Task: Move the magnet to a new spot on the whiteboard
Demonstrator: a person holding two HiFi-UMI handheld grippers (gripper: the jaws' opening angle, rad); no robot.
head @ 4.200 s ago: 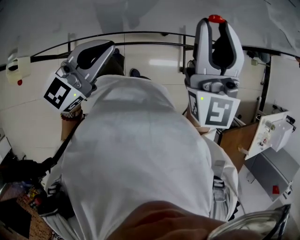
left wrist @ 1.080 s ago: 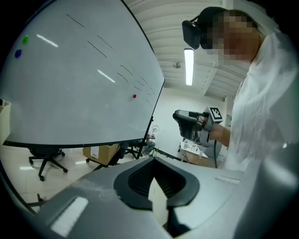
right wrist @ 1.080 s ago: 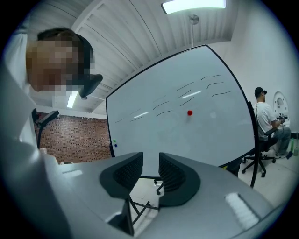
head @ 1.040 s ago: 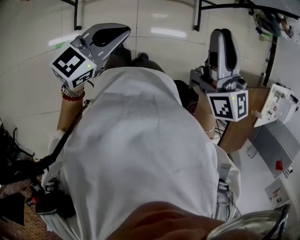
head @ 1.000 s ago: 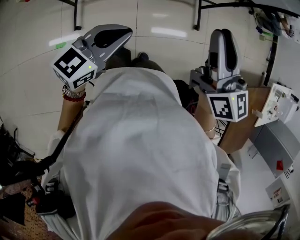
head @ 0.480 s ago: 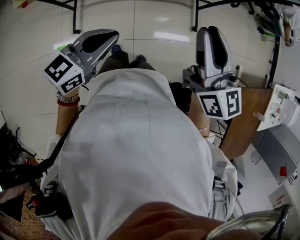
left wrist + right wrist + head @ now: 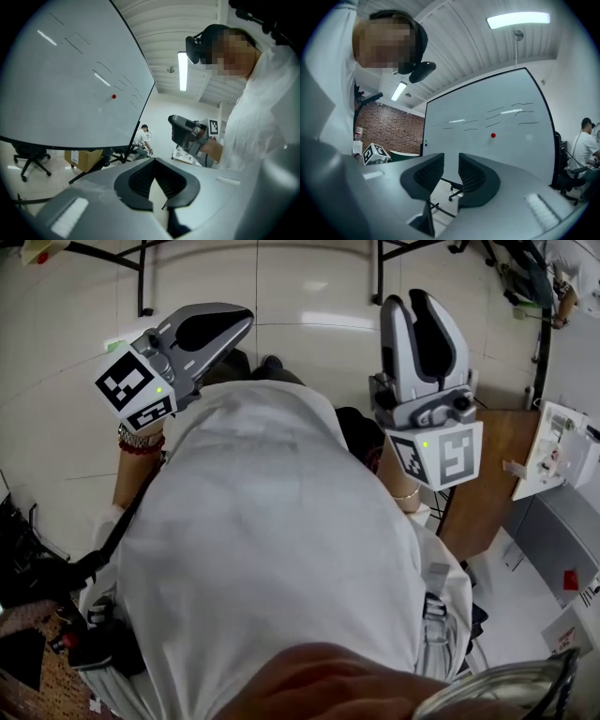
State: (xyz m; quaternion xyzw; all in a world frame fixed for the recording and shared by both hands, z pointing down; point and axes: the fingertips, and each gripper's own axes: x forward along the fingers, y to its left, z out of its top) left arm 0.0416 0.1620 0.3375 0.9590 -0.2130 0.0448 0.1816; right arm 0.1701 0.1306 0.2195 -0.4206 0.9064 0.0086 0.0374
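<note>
Red magnet (image 7: 492, 135) on the whiteboard (image 7: 454, 140), both tools held well off it

Small, round and glossy, it sticks to the bare middle of the board below faint pen strokes (image 7: 520, 105). The left hand-held gripper (image 7: 152, 171) has its jaws apart on nothing. The right hand-held gripper (image 7: 451, 171) is part open and empty, its jaws just closing a little. This fits a magnet waiting to be fetched or one already re-stuck. Either way, so small a button needs the jaws squared across its rim.
</note>
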